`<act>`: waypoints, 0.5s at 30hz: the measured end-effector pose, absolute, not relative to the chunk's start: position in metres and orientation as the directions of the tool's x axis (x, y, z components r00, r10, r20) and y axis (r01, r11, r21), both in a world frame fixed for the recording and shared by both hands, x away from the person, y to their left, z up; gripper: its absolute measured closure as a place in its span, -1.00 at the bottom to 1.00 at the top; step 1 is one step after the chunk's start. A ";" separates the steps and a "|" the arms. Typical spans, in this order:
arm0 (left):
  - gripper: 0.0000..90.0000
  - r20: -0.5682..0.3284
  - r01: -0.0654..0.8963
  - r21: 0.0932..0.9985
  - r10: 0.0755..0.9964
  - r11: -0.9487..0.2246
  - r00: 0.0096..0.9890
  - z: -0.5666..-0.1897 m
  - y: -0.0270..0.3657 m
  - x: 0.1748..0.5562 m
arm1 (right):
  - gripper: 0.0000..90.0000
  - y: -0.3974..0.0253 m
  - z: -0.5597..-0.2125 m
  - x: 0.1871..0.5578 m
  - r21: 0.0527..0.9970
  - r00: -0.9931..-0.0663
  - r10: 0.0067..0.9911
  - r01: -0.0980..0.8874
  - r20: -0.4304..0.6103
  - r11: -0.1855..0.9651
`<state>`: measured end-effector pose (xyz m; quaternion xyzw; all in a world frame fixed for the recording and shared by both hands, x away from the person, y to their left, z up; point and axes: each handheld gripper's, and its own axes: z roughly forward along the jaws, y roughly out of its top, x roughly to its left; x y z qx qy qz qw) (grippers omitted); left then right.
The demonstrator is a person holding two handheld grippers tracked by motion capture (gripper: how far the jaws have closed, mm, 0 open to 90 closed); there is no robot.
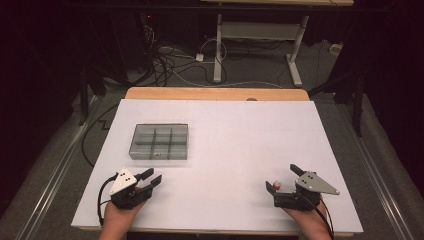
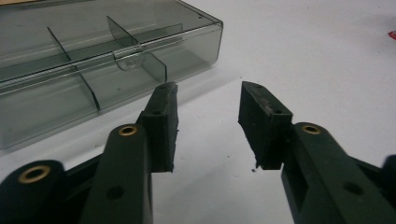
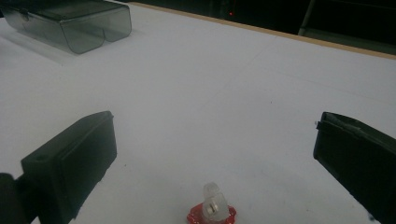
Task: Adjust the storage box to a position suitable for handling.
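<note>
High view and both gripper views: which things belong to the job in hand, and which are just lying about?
Job in hand:
- small red-based piece with a clear top, between the open jaws of the right gripper
- smoky transparent plastic compartment box, lid closed, just ahead of the open left gripper

Lying about:
- white table cover
- cables on the floor
- white desk frame behind

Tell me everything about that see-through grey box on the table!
The box is a flat, smoky grey case that looks like clear plastic. Thin dividers split its inside into small compartments, and its lid is shut with a little clasp at the front edge. It lies flat on the white table, toward the left side, just beyond the left gripper, whose open jaws point at it without touching. I cannot tell whether anything is inside it.
</note>
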<state>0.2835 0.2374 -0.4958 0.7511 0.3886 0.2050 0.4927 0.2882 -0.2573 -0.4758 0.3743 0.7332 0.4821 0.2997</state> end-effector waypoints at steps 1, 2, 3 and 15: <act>0.37 -0.075 0.383 0.899 0.787 -0.212 0.612 -0.496 0.237 0.284 | -0.99 -0.257 -0.476 0.288 0.931 -0.539 0.838 0.260 -0.080 0.256; 0.39 -0.074 0.383 0.899 0.788 -0.213 0.611 -0.496 0.237 0.284 | -0.99 -0.258 -0.476 0.289 0.931 -0.539 0.839 0.264 -0.075 0.253; 0.44 -0.072 0.385 0.897 0.789 -0.216 0.610 -0.496 0.236 0.284 | -0.99 -0.258 -0.477 0.289 0.931 -0.539 0.839 0.263 -0.075 0.253; 0.82 -0.063 0.385 0.894 0.785 -0.231 0.617 -0.496 0.235 0.284 | -0.99 -0.258 -0.477 0.289 0.932 -0.543 0.837 0.261 -0.073 0.251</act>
